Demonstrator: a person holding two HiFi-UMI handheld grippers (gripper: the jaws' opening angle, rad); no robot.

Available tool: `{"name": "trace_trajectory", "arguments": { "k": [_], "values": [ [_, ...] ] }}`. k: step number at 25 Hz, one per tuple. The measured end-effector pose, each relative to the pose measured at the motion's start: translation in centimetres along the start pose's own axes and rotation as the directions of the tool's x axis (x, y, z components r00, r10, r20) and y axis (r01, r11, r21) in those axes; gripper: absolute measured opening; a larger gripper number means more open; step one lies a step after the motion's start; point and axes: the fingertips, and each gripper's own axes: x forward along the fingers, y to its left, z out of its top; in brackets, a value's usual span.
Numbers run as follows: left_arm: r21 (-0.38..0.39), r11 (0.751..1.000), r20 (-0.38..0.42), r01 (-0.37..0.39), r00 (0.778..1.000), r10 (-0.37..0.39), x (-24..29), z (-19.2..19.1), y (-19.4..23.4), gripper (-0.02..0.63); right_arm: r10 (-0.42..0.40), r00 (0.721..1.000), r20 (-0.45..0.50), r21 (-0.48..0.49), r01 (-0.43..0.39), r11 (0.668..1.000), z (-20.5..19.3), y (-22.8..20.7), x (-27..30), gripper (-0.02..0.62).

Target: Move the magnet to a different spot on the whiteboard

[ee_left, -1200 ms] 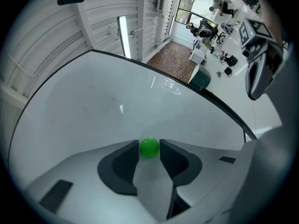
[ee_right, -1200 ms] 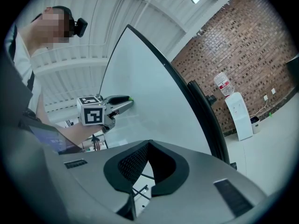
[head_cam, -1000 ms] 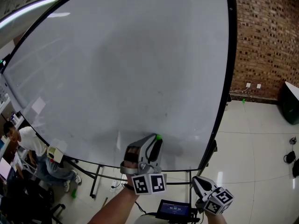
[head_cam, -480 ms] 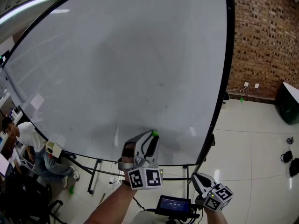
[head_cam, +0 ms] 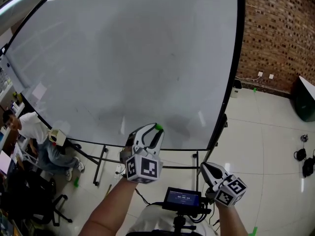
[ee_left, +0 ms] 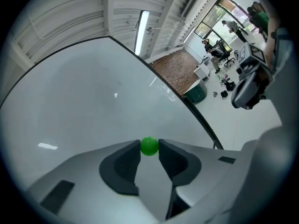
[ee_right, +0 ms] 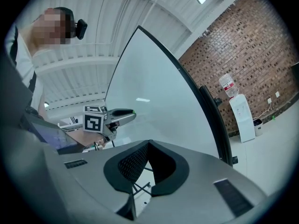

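My left tool [head_cam: 156, 130] pinches the green magnet [ee_left: 149, 146] between its tips, in front of the whiteboard's [head_cam: 123, 58] lower edge; my right tool [ee_right: 148, 144] is closed and empty.

Left tongs [head_cam: 156, 129], right tongs [head_cam: 204, 165]: grey, black pads [ee_left: 125, 166], b/w marker cubes [head_cam: 142, 168].

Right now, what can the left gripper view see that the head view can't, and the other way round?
Only the left gripper view shows the left gripper's two dark pads pressing on either side of the green magnet. Only the head view shows the marker cube on that gripper, the small screen below it, and a seated person at the lower left. Both views show the magnet, the whiteboard, the brick wall and the right gripper.
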Motion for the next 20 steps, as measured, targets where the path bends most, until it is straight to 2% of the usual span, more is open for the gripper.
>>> {"name": "trace_trajectory", "arguments": {
  "k": [2, 4, 6, 9, 11, 15, 16, 20],
  "values": [
    [-0.02, 0.999, 0.0, 0.035, 0.999, -0.035, -0.8, -0.4, -1.3, 0.147, -0.003, 1.0, 0.003, -0.007, 0.003, 1.0, -0.2, 0.4, -0.6, 0.015],
    [-0.094, 0.994, -0.003, 0.064, 0.998, -0.065, -1.9, -1.1, -2.0, 0.147, -0.002, 1.0, -0.001, -0.001, 0.002, 1.0, -0.6, 1.0, -1.2, 0.015],
    [-0.191, 0.976, 0.01, 0.099, 0.995, -0.099, -2.9, -1.7, -2.6, 0.147, 0.0, 1.0, -0.005, 0.005, 0.0, 1.0, -1.1, 1.5, -1.8, 0.015],
    [-0.312, 0.935, 0.087, 0.167, 0.985, -0.147, -4.4, -1.9, -3.8, 0.147, 0.005, 1.0, -0.009, 0.012, -0.005, 1.0, -1.7, 2.3, -2.8, 0.015],
    [-0.367, 0.912, 0.104, 0.186, 0.982, -0.159, -5.7, -2.4, -4.4, 0.147, 0.012, 1.0, -0.01, 0.019, -0.012, 1.0, -2.1, 2.8, -3.2, 0.015],
    [-0.516, 0.826, 0.125, 0.225, 0.974, -0.187, -8.4, -4.1, -6.2, 0.147, 0.034, 0.999, -0.019, 0.034, -0.034, 0.999, -3.1, 3.6, -3.6, 0.015],
    [-0.538, 0.812, 0.123, 0.227, 0.974, -0.19, -9.0, -4.5, -6.6, 0.147, 0.038, 0.999, -0.021, 0.037, -0.037, 0.999, -3.4, 3.8, -3.6, 0.015],
    [-0.558, 0.795, 0.081, 0.236, 0.969, -0.232, -11.7, -6.6, -8.6, 0.147, 0.058, 0.998, -0.039, 0.042, -0.057, 0.997, -4.5, 4.9, -3.5, 0.015]
  ]
}}
